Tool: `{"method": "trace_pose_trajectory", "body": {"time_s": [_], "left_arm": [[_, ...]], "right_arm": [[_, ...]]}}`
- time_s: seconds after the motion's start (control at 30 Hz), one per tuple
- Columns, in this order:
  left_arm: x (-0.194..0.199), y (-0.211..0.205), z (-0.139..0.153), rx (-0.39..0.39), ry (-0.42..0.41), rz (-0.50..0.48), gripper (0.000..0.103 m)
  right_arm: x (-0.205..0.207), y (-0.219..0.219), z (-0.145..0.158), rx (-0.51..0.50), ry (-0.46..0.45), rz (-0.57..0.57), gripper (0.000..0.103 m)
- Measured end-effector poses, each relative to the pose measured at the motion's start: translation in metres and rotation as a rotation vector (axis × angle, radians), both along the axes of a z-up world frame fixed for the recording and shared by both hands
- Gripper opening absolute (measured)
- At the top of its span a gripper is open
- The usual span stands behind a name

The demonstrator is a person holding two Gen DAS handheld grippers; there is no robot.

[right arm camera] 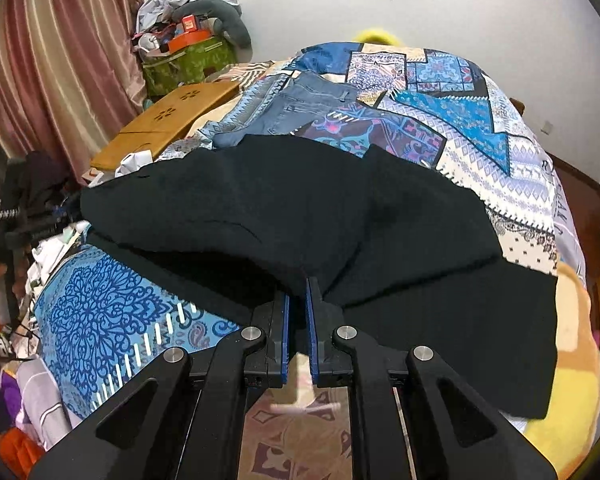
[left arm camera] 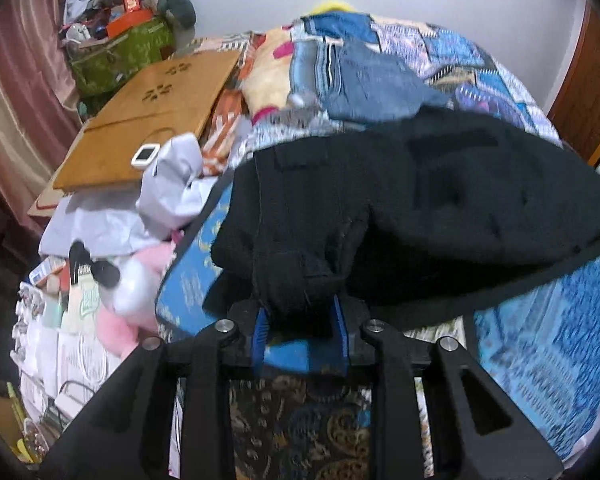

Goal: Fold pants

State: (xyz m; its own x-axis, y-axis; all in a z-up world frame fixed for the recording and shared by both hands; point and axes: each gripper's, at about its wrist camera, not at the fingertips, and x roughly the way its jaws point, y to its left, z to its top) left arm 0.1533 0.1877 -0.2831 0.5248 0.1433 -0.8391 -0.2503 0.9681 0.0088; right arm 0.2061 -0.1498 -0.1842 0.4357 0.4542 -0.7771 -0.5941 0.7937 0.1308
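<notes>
Home bedroom: bed (right arm camera: 480,152) under a patchwork quilt, striped curtains (right arm camera: 52,60) at the side, clutter (right arm camera: 188,48) piled against the white wall.

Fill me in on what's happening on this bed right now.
A person is folding black pants on a bed covered with a blue patterned quilt, using a handheld gripper in each hand. The left gripper pinches a bunched part of the fabric near the bed's edge; the right gripper is closed on another edge of the fabric. A pair of blue jeans lies further back.
</notes>
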Motion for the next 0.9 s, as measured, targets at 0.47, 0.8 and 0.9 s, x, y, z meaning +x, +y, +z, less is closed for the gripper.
{"method": "trace_pose_trajectory", "body": {"time_s": [0.47, 0.8, 0.9], "left_arm": [[-0.016, -0.005, 0.059, 0.074, -0.097, 0.01, 0.054], [0.046, -0.034, 0.094, 0.121, -0.179, -0.076, 0.095], [0.07, -0.042, 0.095, 0.109, -0.175, -0.104, 0.095]], "right_arm": [[-0.005, -0.023, 0.04, 0.066, -0.055, -0.034, 0.011], [0.042, -0.03, 0.057, 0.063, -0.101, -0.14, 0.07], [0.062, -0.029, 0.052, 0.054, -0.082, -0.158, 0.074]]}}
